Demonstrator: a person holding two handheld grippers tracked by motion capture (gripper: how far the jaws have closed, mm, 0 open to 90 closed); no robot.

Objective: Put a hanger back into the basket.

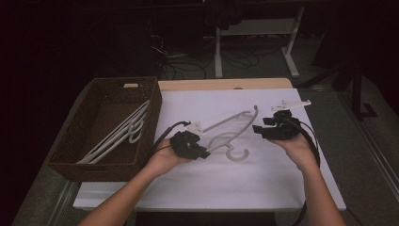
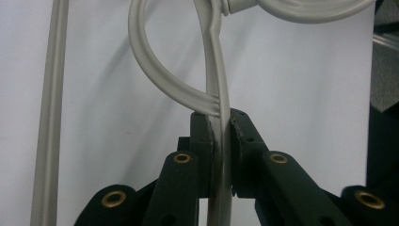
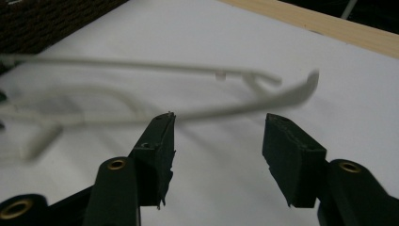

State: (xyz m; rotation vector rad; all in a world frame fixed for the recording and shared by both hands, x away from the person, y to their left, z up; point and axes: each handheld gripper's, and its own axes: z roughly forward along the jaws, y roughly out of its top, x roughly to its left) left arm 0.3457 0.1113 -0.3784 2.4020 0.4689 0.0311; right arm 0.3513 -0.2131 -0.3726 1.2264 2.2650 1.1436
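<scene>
A white plastic hanger (image 1: 230,123) is held over the middle of the white table, casting a shadow below it. My left gripper (image 1: 202,151) is shut on it near its hook; in the left gripper view the two jaws (image 2: 221,127) pinch the hanger's thin bar (image 2: 214,70) just below a curved loop. My right gripper (image 1: 259,130) hovers at the hanger's far right end, open and holding nothing. In the right gripper view the jaws (image 3: 219,127) stand wide apart, with the hanger's curved arm (image 3: 263,103) just beyond them, slightly blurred.
A brown woven basket (image 1: 153,113) stands at the table's left with several white hangers (image 1: 120,134) lying in it; its corner (image 3: 47,23) also shows in the right gripper view. A wooden strip (image 1: 226,84) runs along the table's far edge. Desk legs and cables lie on the floor beyond.
</scene>
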